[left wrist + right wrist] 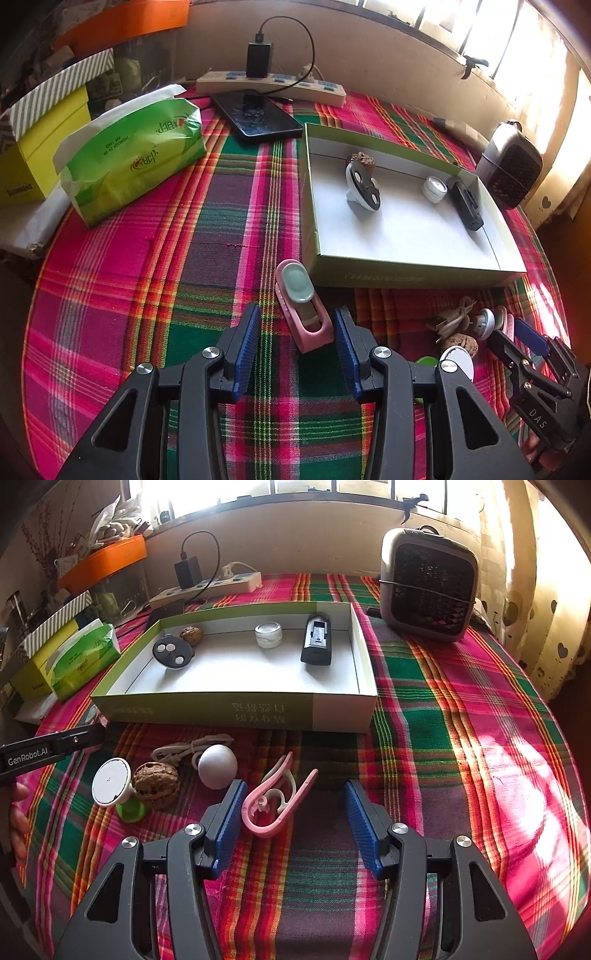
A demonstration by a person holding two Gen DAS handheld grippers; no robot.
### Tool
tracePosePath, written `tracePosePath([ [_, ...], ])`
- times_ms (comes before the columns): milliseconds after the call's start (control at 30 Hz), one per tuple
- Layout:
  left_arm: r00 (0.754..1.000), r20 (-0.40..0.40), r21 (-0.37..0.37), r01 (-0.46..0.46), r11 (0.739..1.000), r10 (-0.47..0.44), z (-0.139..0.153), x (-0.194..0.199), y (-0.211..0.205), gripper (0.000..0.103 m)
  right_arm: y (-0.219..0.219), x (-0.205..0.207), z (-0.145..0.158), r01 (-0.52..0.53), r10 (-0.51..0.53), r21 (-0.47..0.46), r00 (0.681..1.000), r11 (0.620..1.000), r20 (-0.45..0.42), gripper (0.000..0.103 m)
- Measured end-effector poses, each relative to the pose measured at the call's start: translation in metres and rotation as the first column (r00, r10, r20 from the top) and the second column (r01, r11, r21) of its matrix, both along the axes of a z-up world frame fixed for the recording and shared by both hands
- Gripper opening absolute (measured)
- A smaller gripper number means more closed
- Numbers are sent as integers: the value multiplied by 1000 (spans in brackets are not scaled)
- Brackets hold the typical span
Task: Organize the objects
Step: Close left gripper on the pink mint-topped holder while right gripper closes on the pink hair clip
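Note:
A shallow green-and-white box point(406, 275) point(236, 709) lies on the plaid cloth and holds a black remote point(173, 652), a walnut point(191, 635), a small white jar point(268, 635) and a black battery pack point(316, 639). My left gripper point(297, 328) is open, with a pink and grey clip-like device point(301, 310) lying between its pads, not touching them. My right gripper point(291, 808) is open around a pink and white clip point(275, 801). Left of it lie a white ball point(217, 766), a walnut point(156, 784), a white disc on a green base point(112, 781) and a white cable point(184, 751).
A green tissue pack point(136, 162), yellow box point(40, 155), phone point(258, 118) and power strip point(269, 86) sit at the back left. A small grey fan point(428, 585) stands at the back right. The right gripper shows in the left wrist view point(517, 339).

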State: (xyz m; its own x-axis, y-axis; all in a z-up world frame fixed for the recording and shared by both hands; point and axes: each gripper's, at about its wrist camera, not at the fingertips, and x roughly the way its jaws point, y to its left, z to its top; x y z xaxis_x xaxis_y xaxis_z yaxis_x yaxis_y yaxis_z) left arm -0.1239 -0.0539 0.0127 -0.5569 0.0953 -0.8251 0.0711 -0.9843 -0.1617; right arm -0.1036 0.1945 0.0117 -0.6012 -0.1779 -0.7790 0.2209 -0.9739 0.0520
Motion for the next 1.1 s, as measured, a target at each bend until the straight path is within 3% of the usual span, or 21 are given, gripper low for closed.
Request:
tracePosePath([
  [100,1000,-2,-1,3,1000,-3,0,3,-4,38,0,1,0,-6,6,4,1000,1000,-2,54],
  [167,1000,-2,-6,-3,1000,3,0,4,-8,38,2,2,0,-3,3,7,1000,1000,-6,42],
  [267,1000,-4,-13,-25,1000,25,0,5,-13,38,2,1,0,-5,5,13,1000,1000,-8,34],
  [667,999,-26,-67,-26,997,25,-2,-3,-11,38,1,-5,0,-8,8,18,1000,1000,-8,34],
  [767,999,-30,-74,-25,997,23,-2,-4,-10,35,0,-5,0,-8,8,25,1000,1000,-9,34],
  [1000,999,-33,-70,-34,997,32,-2,-4,-14,17,2,-4,0,1,-1,22,1000,1000,-10,30],
  [1100,999,-33,-63,-36,997,34,-2,-4,-15,16,2,-4,0,0,0,22,1000,1000,-10,29],
])
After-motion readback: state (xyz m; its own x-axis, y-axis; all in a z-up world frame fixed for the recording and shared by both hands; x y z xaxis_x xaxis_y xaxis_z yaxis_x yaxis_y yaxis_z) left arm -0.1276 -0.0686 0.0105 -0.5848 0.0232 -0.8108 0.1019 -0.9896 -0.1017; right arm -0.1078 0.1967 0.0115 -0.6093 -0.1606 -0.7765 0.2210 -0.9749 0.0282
